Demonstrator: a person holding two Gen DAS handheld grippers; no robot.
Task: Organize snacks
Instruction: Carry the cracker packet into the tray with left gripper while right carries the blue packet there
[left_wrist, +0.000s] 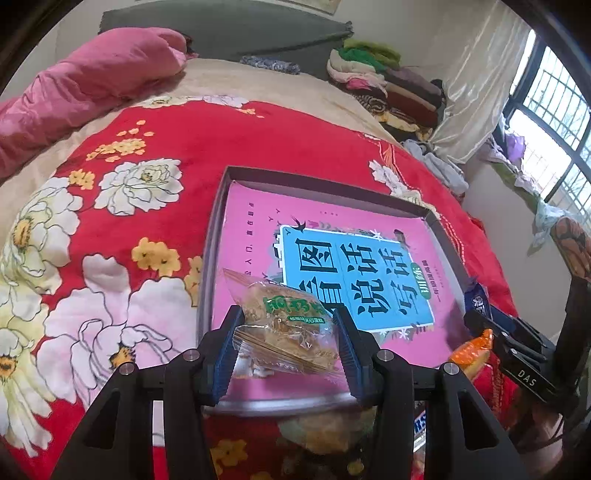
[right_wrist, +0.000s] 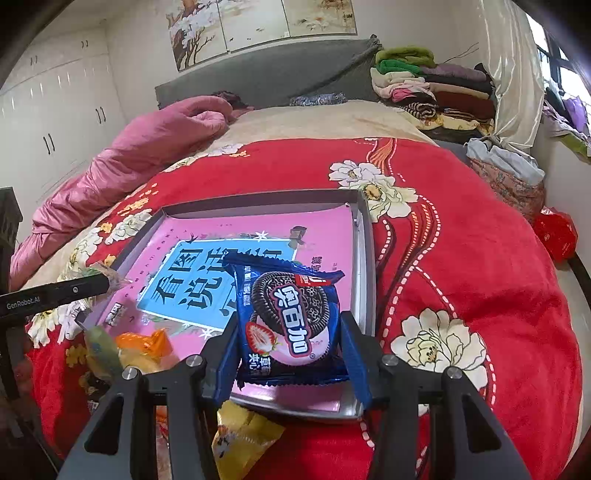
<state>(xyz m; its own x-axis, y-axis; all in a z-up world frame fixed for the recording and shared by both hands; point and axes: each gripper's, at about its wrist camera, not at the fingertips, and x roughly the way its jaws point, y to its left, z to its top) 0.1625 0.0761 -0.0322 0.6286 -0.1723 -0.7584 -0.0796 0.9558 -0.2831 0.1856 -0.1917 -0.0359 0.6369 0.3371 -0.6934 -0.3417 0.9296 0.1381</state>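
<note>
A shallow grey tray (left_wrist: 218, 229) (right_wrist: 364, 258) lies on the red flowered bedspread, with a pink book with a blue title panel (left_wrist: 354, 273) (right_wrist: 207, 280) in it. My left gripper (left_wrist: 290, 325) is shut on a clear-wrapped golden pastry (left_wrist: 288, 325), held over the tray's near end. My right gripper (right_wrist: 291, 332) is shut on a blue Oreo packet (right_wrist: 291, 314), held above the tray's near right corner. The right gripper (left_wrist: 517, 343) shows at the right edge of the left wrist view, and the left gripper (right_wrist: 55, 291) at the left edge of the right wrist view.
Loose snacks lie on the bedspread near the tray's front: an orange packet (right_wrist: 147, 343) (left_wrist: 472, 350), a yellow packet (right_wrist: 243, 439) and a pale pastry (left_wrist: 328, 428). A pink quilt (right_wrist: 122, 162) lies at the left. Folded clothes (right_wrist: 428, 85) are stacked by the headboard.
</note>
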